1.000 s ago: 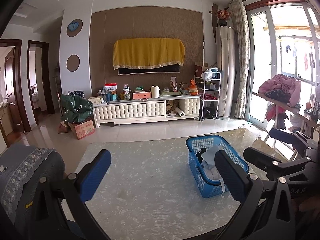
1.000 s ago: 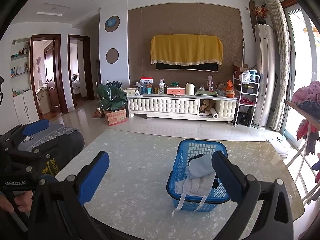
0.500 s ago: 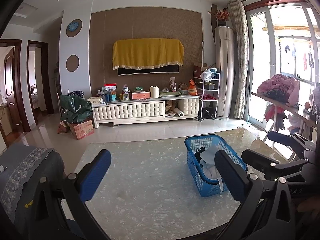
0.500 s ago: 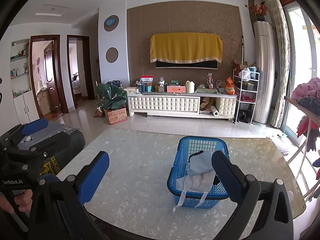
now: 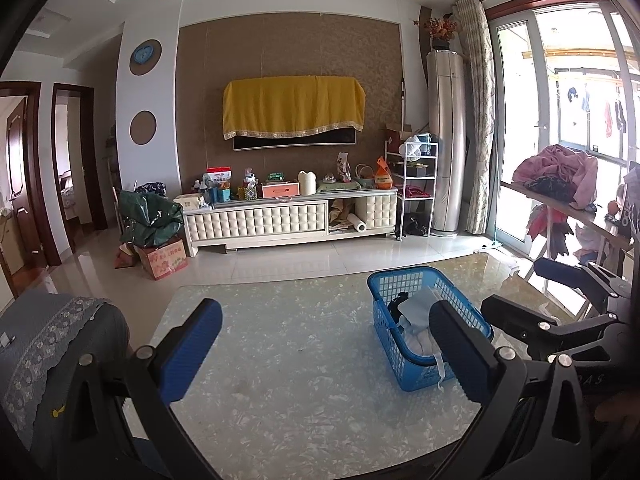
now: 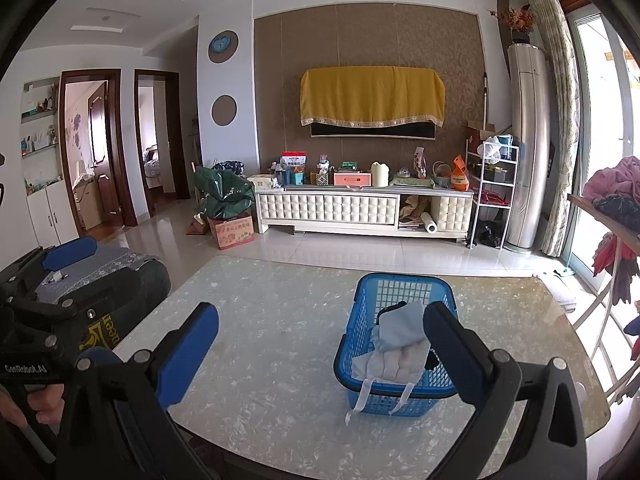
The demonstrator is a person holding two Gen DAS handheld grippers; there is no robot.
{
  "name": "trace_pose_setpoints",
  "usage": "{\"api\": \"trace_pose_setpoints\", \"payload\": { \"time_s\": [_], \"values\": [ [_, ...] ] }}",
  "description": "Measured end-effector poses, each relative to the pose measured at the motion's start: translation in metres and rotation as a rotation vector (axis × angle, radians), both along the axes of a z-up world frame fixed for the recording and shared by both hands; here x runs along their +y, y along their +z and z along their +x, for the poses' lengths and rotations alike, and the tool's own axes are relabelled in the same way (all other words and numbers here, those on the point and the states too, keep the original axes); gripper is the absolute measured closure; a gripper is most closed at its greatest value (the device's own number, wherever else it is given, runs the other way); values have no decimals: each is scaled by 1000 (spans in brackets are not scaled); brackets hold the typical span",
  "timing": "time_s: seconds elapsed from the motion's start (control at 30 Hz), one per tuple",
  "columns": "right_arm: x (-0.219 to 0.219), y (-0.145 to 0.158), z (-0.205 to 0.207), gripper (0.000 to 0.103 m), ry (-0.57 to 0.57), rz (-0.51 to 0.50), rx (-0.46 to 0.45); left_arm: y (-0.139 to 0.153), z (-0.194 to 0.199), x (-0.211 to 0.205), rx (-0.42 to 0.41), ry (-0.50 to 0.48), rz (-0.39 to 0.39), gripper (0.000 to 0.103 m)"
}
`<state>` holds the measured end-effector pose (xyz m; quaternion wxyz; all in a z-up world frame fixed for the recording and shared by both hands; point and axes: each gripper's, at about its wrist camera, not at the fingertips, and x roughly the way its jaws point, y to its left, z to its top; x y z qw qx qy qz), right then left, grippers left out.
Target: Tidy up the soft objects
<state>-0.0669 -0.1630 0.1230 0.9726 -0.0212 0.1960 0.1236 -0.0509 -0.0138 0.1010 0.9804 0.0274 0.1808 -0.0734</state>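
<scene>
A blue plastic basket stands on the marble table, right of centre. It holds soft pieces: a pale blue cloth, a white padded piece with straps hanging over the front rim, and something dark beneath. The basket also shows in the left wrist view. My right gripper is open and empty, held near the table's front edge, short of the basket. My left gripper is open and empty, to the left of the basket. The right gripper also appears in the left wrist view.
A dark chair with a grey lace cover stands at the table's left edge. Beyond the table are tiled floor, a white TV cabinet, and a cardboard box. A shelf with heaped clothes is at the right.
Both grippers have drawn back and slightly up a little, so the basket sits a bit farther away in both views. Both stay open. Nothing on the table has moved.
</scene>
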Motion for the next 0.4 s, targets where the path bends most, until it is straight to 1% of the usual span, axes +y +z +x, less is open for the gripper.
{"api": "trace_pose_setpoints", "payload": {
  "time_s": [0.4],
  "values": [
    [-1,-1,-2,0,9,1,5,0,-1,0,9,6,2,0]
  ]
}}
